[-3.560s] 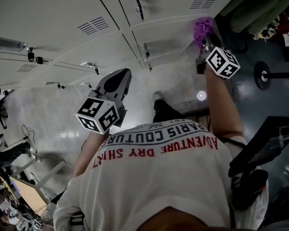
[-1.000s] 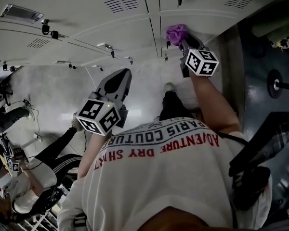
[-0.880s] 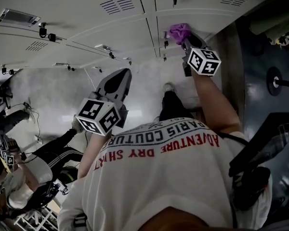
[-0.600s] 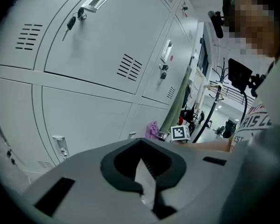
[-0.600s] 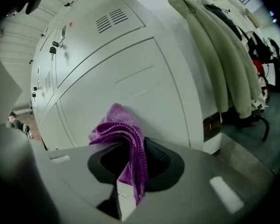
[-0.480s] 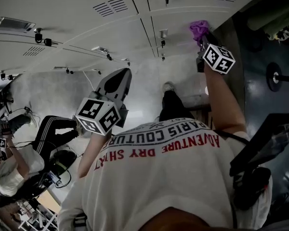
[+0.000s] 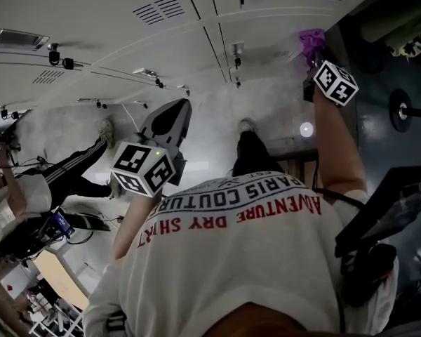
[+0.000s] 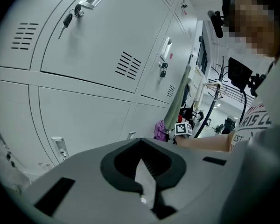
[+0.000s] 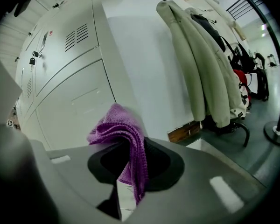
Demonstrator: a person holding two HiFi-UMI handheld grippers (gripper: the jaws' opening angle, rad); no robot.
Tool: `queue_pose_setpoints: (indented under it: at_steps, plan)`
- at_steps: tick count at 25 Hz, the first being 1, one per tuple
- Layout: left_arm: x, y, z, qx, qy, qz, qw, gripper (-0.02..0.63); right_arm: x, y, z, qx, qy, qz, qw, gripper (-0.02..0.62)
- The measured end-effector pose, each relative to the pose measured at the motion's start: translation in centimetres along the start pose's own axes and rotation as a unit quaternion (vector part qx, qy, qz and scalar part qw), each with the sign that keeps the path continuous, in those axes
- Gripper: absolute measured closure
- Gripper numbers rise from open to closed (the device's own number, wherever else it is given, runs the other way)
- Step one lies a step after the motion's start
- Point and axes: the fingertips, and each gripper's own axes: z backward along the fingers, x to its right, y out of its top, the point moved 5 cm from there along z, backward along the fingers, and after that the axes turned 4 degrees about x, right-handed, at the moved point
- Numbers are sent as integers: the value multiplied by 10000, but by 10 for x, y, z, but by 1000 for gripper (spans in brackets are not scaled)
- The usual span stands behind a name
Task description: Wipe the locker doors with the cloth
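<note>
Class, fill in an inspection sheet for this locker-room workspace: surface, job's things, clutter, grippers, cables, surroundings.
Surface: locker doors, pale grey, all shut; keys hang in some locks.
Job's things: purple cloth, bunched, at the end of the locker row; whether it touches a door cannot be told.
Clutter: coats hang on a rack beside the lockers.
Grippers: right gripper shut on the cloth; left gripper shut, empty, held off the doors.
Cables: nothing seen.
Surroundings: another person at the left; grey floor.
</note>
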Motion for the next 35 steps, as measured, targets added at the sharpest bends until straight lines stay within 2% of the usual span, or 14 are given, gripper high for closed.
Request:
queue_pose_setpoints:
  at_steps: [10, 15, 23, 35]
  plan:
    - [-2, -2, 1, 29, -4, 46, 10000, 606, -11, -5, 12, 42, 203, -51, 9998, 518]
    - [-5, -6, 2, 32, 14, 117, 9999, 606, -45, -21, 26, 50, 599, -196, 9980, 518]
    - [-13, -11, 6, 71, 169, 205, 9996, 606, -113, -67, 25, -298, 1317, -289, 9904, 518]
    - [-25, -22, 10, 46, 355, 371, 9987, 606, -169, -109, 8, -759, 1860, -287, 9792, 518]
